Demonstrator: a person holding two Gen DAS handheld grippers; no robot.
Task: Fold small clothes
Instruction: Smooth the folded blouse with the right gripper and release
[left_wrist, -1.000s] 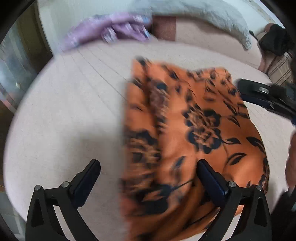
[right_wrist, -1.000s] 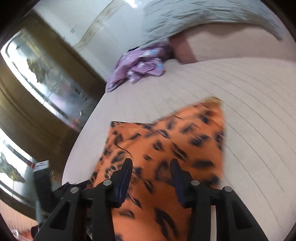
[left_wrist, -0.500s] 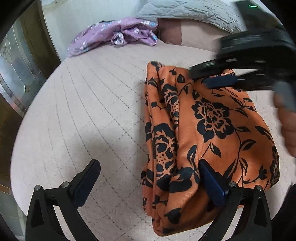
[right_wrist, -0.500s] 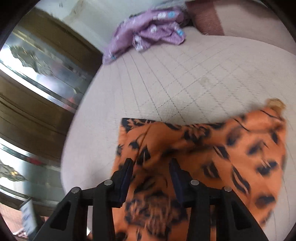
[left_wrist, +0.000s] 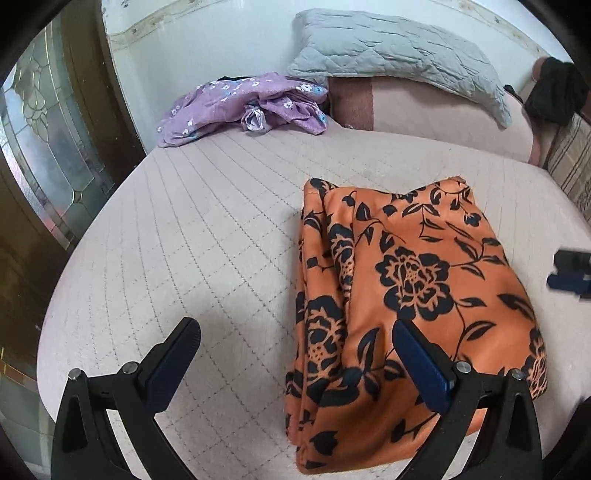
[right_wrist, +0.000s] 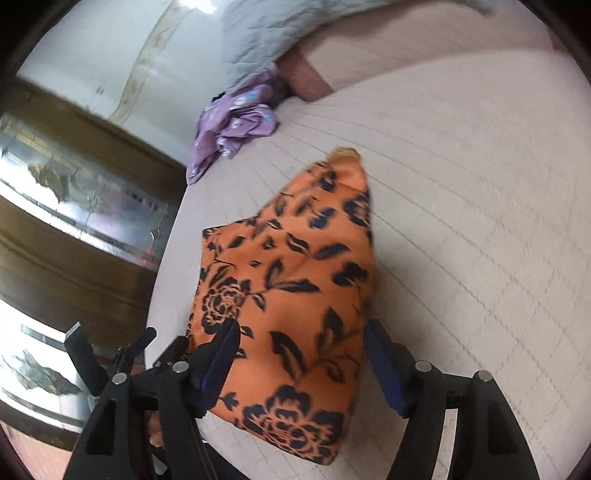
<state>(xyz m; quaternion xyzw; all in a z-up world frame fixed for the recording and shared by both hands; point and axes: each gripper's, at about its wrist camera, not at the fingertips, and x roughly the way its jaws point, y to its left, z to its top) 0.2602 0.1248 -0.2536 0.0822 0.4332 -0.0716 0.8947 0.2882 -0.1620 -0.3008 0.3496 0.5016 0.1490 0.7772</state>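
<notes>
Lying folded on the bed (left_wrist: 221, 229) near its front edge: orange cloth (left_wrist: 406, 295). Left gripper (left_wrist: 295, 354) spread, grasping nothing; right gripper (right_wrist: 301, 354) opening, nothing pinched. Left unfolded at the far corner: purple garment (left_wrist: 236, 103).

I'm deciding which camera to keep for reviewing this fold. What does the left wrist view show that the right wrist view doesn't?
Only the left wrist view: the layered side edge of the orange floral garment, a dark item at the far right, and the right gripper's tip.

Only the right wrist view: the right gripper, jaws opening, pads clear of the cloth.

Both: the garment folded on the bed, the purple garment, the grey pillow.
</notes>
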